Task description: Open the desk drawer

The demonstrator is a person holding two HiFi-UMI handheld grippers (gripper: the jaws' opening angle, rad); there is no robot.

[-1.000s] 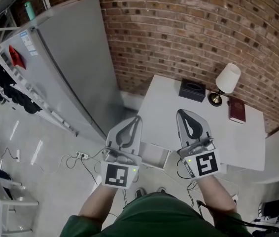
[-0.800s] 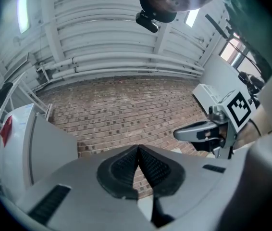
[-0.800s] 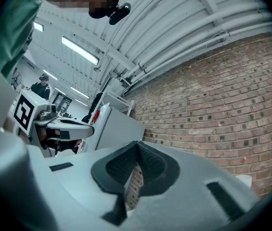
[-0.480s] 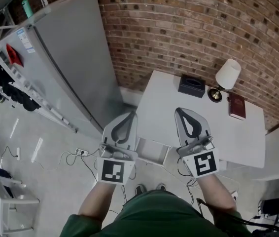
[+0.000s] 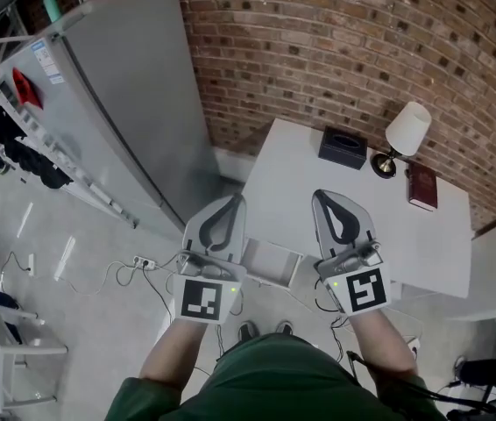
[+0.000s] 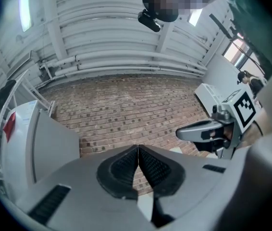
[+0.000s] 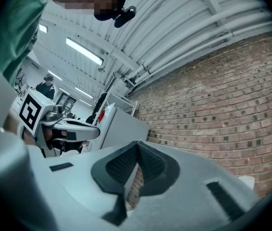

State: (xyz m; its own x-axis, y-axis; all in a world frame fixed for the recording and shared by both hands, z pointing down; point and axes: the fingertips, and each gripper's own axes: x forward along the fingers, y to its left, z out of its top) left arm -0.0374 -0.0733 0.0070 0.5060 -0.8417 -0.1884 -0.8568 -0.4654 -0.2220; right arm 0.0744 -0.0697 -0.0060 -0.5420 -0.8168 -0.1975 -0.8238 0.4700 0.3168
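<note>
The left gripper [image 6: 138,152] has its jaws pressed together with nothing between them. The right gripper [image 7: 137,148] is the same: pads meeting, empty. Both point up and forward at the brick wall [image 5: 336,51], not down at the furniture. They are held side by side, each one visible in the other's view.

Between the two grippers and lower than their tips lies the drawer [image 5: 270,264]. It looks already pulled out from the front edge of the white desk [image 5: 292,191], and neither gripper touches it. Beyond the tips, at the far end of the desk, stand a dark box [image 5: 343,147], a lamp [image 5: 406,130] and a book [image 5: 421,189].

In my judgement the opening is mostly done. If the drawer must come out more, one gripper should tilt down, open its jaws, take the front lip and pull straight toward the body, keeping level so that the drawer does not jam.
</note>
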